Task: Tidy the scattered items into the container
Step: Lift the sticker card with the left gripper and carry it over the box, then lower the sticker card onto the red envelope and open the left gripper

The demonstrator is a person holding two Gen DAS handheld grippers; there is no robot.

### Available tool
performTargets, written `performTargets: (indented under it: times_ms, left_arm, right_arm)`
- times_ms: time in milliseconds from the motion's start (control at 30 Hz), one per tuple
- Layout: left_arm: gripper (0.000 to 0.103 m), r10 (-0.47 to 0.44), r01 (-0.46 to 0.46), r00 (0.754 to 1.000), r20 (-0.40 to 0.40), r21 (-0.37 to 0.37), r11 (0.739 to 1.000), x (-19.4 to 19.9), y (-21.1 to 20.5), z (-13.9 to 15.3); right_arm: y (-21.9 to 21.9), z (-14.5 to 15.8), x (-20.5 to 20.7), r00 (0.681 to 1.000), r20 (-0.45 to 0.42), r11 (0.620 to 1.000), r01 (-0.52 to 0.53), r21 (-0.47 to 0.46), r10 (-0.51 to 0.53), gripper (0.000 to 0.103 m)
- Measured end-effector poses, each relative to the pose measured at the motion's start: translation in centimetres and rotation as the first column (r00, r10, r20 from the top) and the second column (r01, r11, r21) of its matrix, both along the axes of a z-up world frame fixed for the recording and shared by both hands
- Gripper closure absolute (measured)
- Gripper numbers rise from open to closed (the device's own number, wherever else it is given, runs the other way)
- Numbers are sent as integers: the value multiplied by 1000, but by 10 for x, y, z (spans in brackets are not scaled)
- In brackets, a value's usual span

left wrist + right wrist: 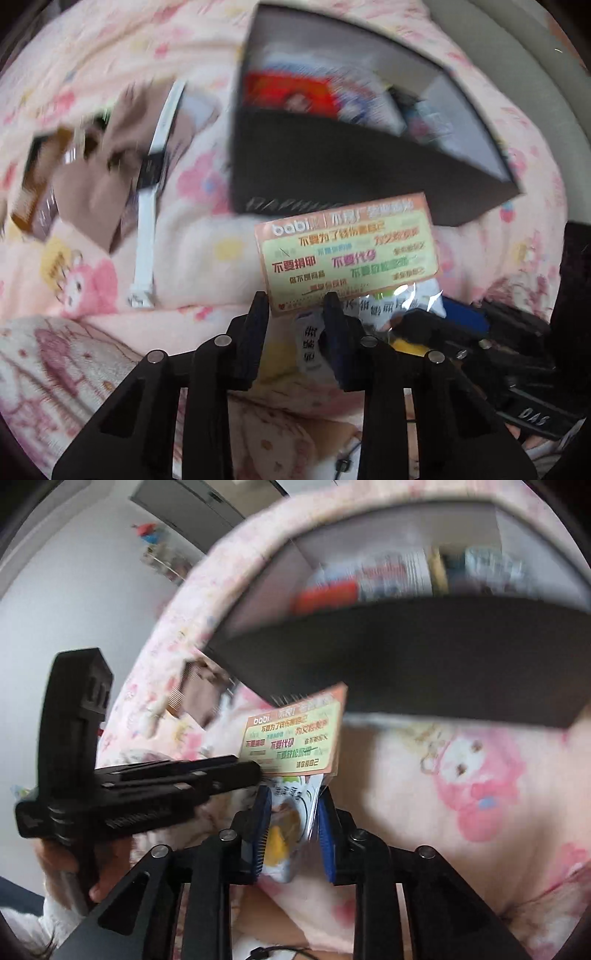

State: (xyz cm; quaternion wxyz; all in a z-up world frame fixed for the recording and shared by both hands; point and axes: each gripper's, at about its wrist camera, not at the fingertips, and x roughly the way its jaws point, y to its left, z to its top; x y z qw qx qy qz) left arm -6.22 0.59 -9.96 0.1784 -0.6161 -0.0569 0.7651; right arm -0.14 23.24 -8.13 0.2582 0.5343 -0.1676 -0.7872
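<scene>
A snack packet with an orange and green "babi" card (347,251) (295,738) on top and a white pouch (291,819) below hangs just in front of the black box (332,166) (443,657). My left gripper (295,306) (258,771) is shut on the packet near the card's lower left corner, with white pouch showing between its fingers. My right gripper (293,812) (424,325) is shut on the pouch lower down, its blue pads (264,819) against both sides. The open-topped box holds several blurred items, one of them red.
A pink cartoon-print bedsheet (207,280) (461,775) covers everything below. To the left lie a white strap with a black label (147,236), a brown cloth (92,192) and a brown packet (37,184). A hand (103,871) holds the left gripper.
</scene>
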Motion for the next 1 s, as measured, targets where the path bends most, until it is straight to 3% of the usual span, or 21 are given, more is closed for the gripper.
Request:
performTargets:
  times_ms: [167, 267, 400, 533, 667, 767, 933, 1000]
  left_arm:
    - [73, -36, 52, 989, -142, 112, 992, -23, 14, 68]
    - [73, -34, 51, 980, -194, 80, 996, -60, 28, 89]
    - [73, -40, 42, 988, -149, 9, 999, -105, 37, 78]
    - [73, -29, 28, 999, -18, -45, 999, -135, 44, 40]
    - [73, -41, 36, 998, -37, -127, 991, -139, 49, 33]
    - [73, -31, 26, 998, -52, -97, 995, -133, 45, 37]
    - [73, -61, 56, 995, -74, -71, 996, -130, 51, 39]
    - [73, -79, 77, 994, -78, -29, 997, -131, 61, 38]
  right_arm:
    - [20, 72, -5, 983, -179, 999, 35, -37, -41, 82]
    - [24, 92, -42, 973, -228, 999, 37, 12, -33, 82]
    - [16, 76, -103, 985, -173, 991, 27, 128, -4, 82]
    - [21, 50, -137, 998, -40, 993, -34, 113, 39, 80]
    - [15, 34, -149, 998, 0, 984, -58, 167, 58, 80]
    - [20, 30, -154, 999, 25, 982, -45, 182, 42, 80]
    - [52, 34, -145, 999, -12, 988, -29, 153, 32, 78]
    - [68, 39, -144, 998, -54, 989, 19, 148, -11, 78]
